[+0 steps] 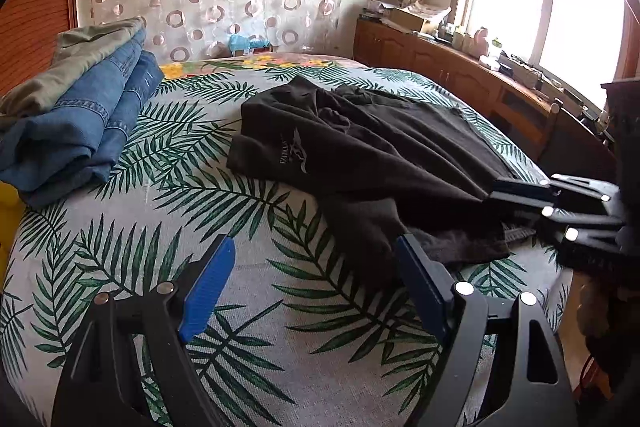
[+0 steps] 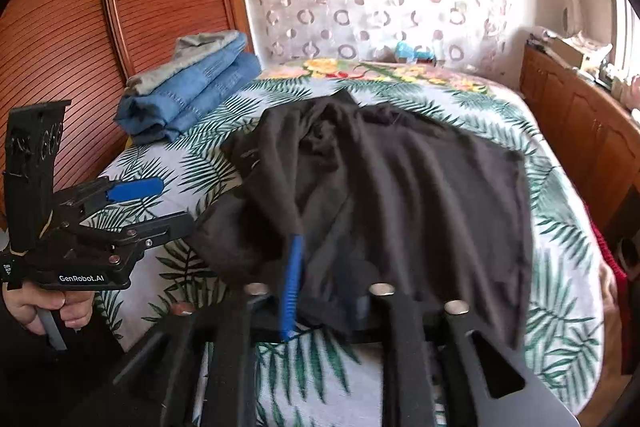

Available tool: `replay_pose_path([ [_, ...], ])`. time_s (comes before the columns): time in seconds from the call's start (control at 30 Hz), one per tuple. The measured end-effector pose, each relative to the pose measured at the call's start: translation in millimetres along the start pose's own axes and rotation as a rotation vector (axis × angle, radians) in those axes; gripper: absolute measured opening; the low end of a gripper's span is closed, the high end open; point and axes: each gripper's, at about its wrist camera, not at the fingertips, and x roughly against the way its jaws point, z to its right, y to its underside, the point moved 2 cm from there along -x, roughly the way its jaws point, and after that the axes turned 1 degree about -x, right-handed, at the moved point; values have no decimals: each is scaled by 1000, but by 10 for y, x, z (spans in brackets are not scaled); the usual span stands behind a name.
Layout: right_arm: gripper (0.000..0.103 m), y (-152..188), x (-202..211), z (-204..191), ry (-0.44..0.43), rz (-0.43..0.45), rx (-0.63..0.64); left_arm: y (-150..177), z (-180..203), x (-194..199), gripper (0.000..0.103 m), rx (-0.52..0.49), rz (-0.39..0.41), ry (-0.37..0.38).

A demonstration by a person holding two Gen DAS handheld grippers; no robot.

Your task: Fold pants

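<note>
Black pants (image 2: 392, 187): centre of the right wrist view, spread crumpled across the bed (image 1: 256, 291); not yet folded, with loose ridges running toward the near hem, probably because that hem is being drawn up.

Right gripper (image 2: 320, 291): bottom centre of its own view, at the near hem. One blue pad (image 2: 291, 287) shows edge-on with dark cloth draped against it; the other is hidden by cloth. The picture is blurred, so pinching or loose cannot be told.

Left gripper (image 1: 316, 283): bottom of the left wrist view, spread wide over bare bedsheet just beside the pants' near corner, holding nothing; likely waiting to take a second corner.

Person's hand (image 2: 52, 307): lower left of the right wrist view, around the left gripper's handle.

Folded jeans (image 1: 80, 123): upper left, stacked well apart from the pants, apparently finished work set aside.
</note>
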Motion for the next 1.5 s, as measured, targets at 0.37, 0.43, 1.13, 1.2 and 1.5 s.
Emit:
replay_pose_path([
  [0.37, 4, -155, -413, 107, -56, -85, -15, 24, -9, -7, 83, 9, -5, 0],
  [0.43, 2, -188, -354, 86, -42, -49, 11, 14, 1, -8, 83, 7, -3, 1],
  [1.13, 2, -45, 662, 656, 126, 138, -88, -350, 440, -77, 83, -85, 29, 61],
  [1.2, 2, -14, 735, 621, 136, 133, -96, -359, 476, -86, 83, -92, 29, 64],
  [1.5, 2, 81, 718, 801, 142, 88, -161, -331, 547, -173, 83, -107, 14, 69],
])
